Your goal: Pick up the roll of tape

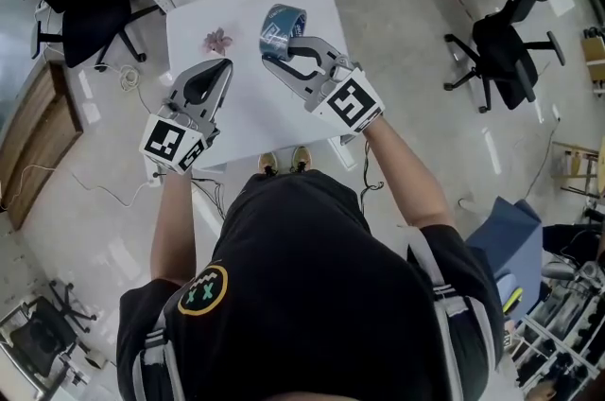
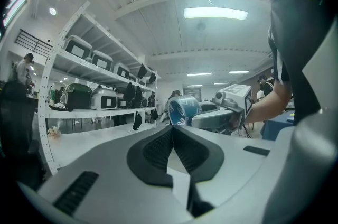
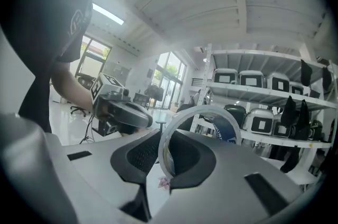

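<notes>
Roll of tape (image 1: 277,26) shows glossy blue film, with a pale smooth core. Left gripper (image 1: 223,68) and right gripper (image 1: 285,51) are matt grey plastic with ribbed black pads (image 2: 158,150).

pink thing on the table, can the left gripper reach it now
Probably yes: the pink thing lies just beyond the left gripper, only bare table between, though its jaws are shut.

White table (image 1: 248,111), small pink thing (image 1: 217,40), black office chair (image 1: 506,59)
</notes>
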A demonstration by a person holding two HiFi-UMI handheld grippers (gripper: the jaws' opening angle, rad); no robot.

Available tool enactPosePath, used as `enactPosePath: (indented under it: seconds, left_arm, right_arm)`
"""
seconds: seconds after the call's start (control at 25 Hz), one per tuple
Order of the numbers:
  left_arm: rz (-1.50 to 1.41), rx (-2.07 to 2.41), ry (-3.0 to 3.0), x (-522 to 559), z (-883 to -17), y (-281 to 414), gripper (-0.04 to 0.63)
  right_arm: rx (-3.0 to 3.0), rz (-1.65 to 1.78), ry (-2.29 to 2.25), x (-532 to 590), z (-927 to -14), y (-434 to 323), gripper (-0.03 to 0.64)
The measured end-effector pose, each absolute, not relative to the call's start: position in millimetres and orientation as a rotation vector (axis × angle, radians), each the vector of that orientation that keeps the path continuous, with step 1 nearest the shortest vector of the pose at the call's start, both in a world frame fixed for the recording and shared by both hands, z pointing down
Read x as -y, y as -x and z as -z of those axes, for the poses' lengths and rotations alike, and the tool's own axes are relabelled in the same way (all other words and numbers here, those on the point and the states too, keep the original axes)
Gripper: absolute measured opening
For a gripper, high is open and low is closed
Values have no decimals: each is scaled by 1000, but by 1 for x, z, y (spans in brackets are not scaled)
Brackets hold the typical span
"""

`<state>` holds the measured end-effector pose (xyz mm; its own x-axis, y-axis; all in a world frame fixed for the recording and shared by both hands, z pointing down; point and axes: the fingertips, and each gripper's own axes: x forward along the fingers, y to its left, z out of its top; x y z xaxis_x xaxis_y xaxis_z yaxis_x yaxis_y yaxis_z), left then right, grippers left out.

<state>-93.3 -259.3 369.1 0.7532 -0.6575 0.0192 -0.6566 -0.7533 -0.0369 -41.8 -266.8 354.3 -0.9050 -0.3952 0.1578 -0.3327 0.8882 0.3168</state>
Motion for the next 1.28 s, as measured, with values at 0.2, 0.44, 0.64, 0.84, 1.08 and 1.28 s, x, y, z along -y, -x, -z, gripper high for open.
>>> enactPosePath:
  seconds: [0.2,0.44,0.64,0.84,1.08,1.28]
  left_arm:
    - [30,-1072,2914,252,-360,84,18]
    - [36,-1049,2909,250,-352,79,18]
    - [47,-1016,2922,248,-353,74,18]
    - [47,-1012,2920,248,-351,73,18]
    - [60,-988,2931,248,-350,70,18]
    - [59,-998,2924,249,-350,69,18]
  right_arm:
    - [2872,411,-618,260,-346,24,75]
    - [2928,405,-647,253,-337,19,77]
    - [2957,384,-684,253,-334,19,77]
    - [2968,387,-673,253,-333,20,72]
    - [2976,360,-672,253,-334,20,71]
    - [2979,370,-662,253,-334,20,69]
